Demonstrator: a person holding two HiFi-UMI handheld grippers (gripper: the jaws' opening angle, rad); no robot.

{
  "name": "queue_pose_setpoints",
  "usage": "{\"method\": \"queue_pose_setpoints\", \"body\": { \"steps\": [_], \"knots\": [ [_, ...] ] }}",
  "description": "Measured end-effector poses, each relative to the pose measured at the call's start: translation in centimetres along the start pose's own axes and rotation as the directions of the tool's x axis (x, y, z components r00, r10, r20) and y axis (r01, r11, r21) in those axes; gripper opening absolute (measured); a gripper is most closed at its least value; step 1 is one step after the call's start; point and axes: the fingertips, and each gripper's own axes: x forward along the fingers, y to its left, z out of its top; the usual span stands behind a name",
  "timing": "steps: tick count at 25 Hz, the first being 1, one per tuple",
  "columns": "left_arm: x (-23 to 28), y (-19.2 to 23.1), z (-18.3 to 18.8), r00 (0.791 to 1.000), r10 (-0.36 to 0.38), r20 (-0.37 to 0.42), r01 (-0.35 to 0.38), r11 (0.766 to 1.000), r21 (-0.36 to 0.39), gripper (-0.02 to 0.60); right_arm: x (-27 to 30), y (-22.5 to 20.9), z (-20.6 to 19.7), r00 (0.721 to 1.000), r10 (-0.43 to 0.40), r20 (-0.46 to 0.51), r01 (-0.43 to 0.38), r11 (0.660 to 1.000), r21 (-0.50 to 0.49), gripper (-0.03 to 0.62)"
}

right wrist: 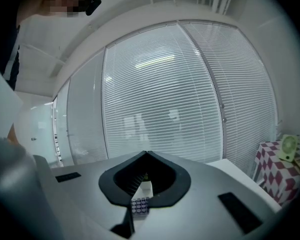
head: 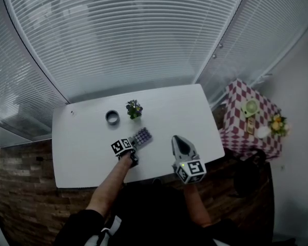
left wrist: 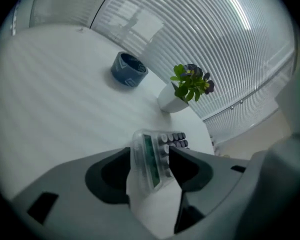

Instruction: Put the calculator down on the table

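The calculator (head: 142, 136) lies on the white table (head: 82, 152), a clear-cased one with purple-grey keys. My left gripper (head: 134, 145) reaches down to its near end. In the left gripper view the calculator (left wrist: 155, 159) sits between the spread jaws of the left gripper (left wrist: 150, 153), display end nearest, with a gap on the left side, so the gripper is open. My right gripper (head: 175, 139) hovers to the right of the calculator, jaws shut and empty. In the right gripper view the calculator (right wrist: 139, 205) shows below the closed tips of the right gripper (right wrist: 146, 154).
A grey tape roll (head: 112, 117) and a small potted plant (head: 134, 108) stand on the table behind the calculator. A side table with a red-checked cloth (head: 249, 119) holding small items stands at the right. White blinds run along the far side.
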Motion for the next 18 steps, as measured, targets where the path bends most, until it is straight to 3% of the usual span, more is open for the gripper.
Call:
{"method": "queue_pose_setpoints", "body": {
  "steps": [3, 5, 7, 11, 15, 18],
  "knots": [
    [-1.5, 0.6, 1.3, 0.995, 0.087, 0.048, -0.091, 0.992, 0.088, 0.229, -0.1, 0.1, 0.3, 1.0, 0.008, 0.005, -0.007, 1.0, -0.016, 0.006],
    [-2.1, 0.7, 1.9, 0.995, 0.07, 0.068, -0.075, 0.995, 0.068, 0.229, -0.1, 0.0, 0.4, 1.0, 0.013, 0.008, -0.013, 1.0, -0.002, 0.006],
    [-2.6, 0.4, 2.3, 0.996, 0.023, 0.084, -0.026, 0.999, 0.04, 0.229, 0.0, -0.1, 0.3, 1.0, 0.016, 0.008, -0.017, 1.0, 0.014, 0.006],
    [-3.9, -1.4, 3.4, 0.988, -0.088, 0.123, 0.082, 0.995, 0.056, 0.229, 0.4, -0.3, 0.0, 1.0, 0.018, -0.002, -0.018, 0.999, 0.033, 0.006],
    [-6.1, -3.2, 4.3, 0.956, -0.221, 0.194, 0.229, 0.973, -0.023, 0.229, 0.4, -0.4, -0.3, 1.0, 0.014, -0.005, -0.014, 0.999, 0.032, 0.006],
    [-7.8, -4.6, 5.2, 0.915, -0.32, 0.245, 0.351, 0.932, -0.091, 0.229, 0.6, -0.1, -0.2, 1.0, 0.016, 0.0, -0.016, 0.999, 0.037, 0.006]
  ]
}}
